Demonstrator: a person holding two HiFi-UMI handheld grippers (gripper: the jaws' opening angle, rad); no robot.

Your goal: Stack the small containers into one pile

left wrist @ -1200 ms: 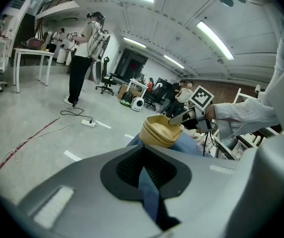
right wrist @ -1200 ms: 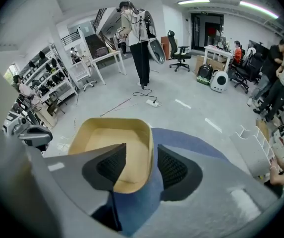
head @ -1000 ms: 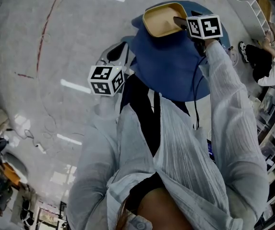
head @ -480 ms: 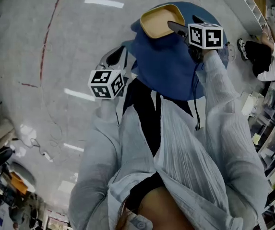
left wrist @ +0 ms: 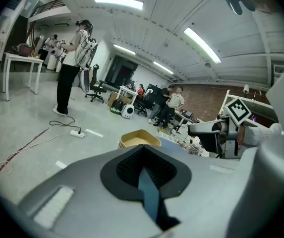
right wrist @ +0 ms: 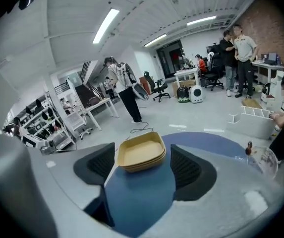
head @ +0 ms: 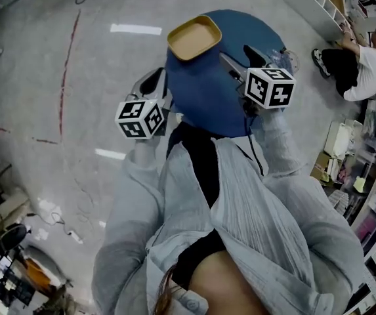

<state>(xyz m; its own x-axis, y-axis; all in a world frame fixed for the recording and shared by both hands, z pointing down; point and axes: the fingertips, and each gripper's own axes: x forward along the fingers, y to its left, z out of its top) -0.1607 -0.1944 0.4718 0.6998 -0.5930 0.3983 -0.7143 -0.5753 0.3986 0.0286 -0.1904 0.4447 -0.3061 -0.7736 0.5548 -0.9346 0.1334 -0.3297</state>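
Status on the stack: the pile of yellow containers (head: 194, 37) sits upright at the far edge of the blue table (head: 204, 94). In the right gripper view we see several rims nested one inside another, and the top one is empty. We spot no loose container on the table or on the floor (head: 56, 58) around it, so we judge the stacking done, or all but done.

Right gripper (head: 235, 56): jaws apart, having just been closing in from a wider gap, with nothing between the pads. The pile shows beyond the tips, framed by both pads and clear of them, so no contact. The gripper hangs over the table on the near side of the pile, aimed at it and somewhat down.

Left gripper (left wrist: 142, 163): jaws together, leaving only a thin slit with blue showing through, nothing clamped. It hangs off the table's left side, well apart from the pile.

Also there: a clear item (head: 285, 59) at the table's right edge. We can't tell what it is, but it does not look like one of the yellow ones.

What's left, by our guess: at most a squaring check, though the rims look aligned. The risk is that the pile sits close to the edge, so any nudge should go inward
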